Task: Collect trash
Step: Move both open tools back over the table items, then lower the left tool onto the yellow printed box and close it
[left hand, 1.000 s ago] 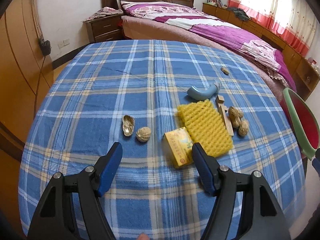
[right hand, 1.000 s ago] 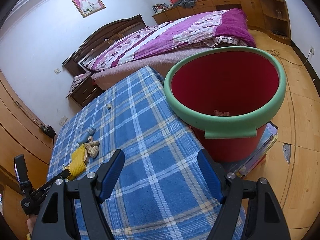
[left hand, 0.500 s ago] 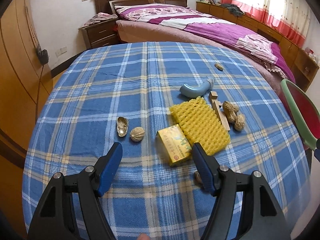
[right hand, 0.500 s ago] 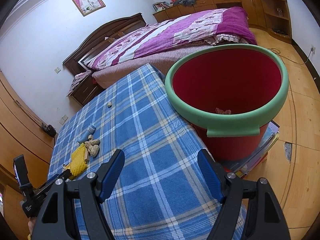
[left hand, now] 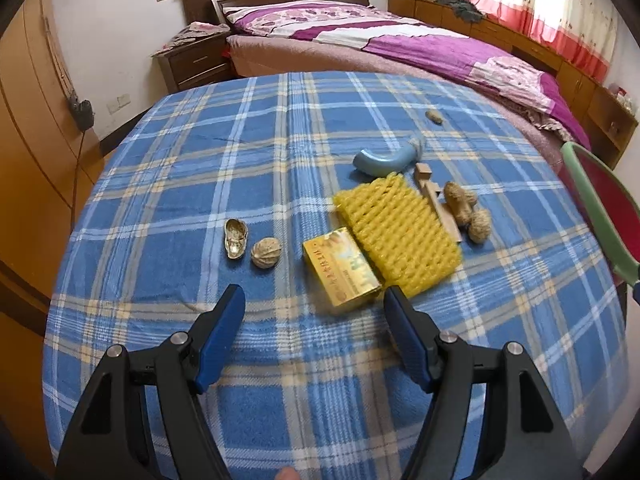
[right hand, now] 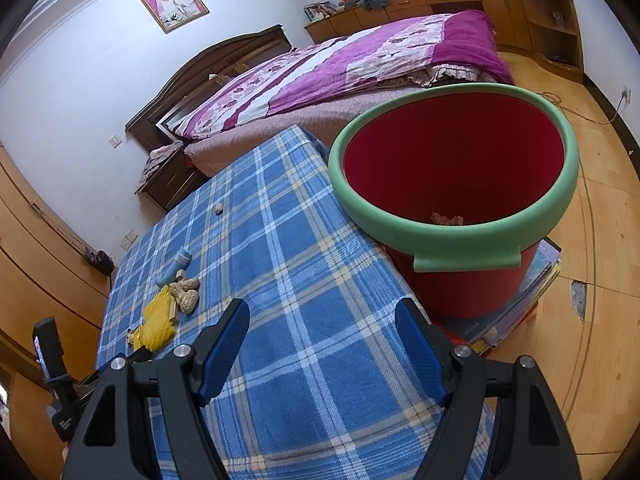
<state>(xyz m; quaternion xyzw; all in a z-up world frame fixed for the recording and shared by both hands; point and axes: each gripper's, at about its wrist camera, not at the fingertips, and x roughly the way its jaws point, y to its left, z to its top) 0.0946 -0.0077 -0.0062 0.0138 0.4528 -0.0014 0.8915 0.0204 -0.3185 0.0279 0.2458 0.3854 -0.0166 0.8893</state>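
Bare plaid bench (left hand: 168, 208) is lying open left of the walnut (left hand: 266, 253). On the right, the gold box (left hand: 341, 271), yellow foam net (left hand: 396, 234) and peanuts (left hand: 466, 210) are crowding together, touching, blocking passage.

Black frames, blue ribbed fingers (left hand: 224, 332), silver screws (right hand: 182, 350).

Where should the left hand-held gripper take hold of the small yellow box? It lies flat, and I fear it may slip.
Probably across its two long sides, coming down from above. The yellow box lies flat on the tablecloth, so only its side walls offer a grip. The yellow foam net presses against its far right side, so turn the open left hand-held gripper to span the narrow width near the free front end.
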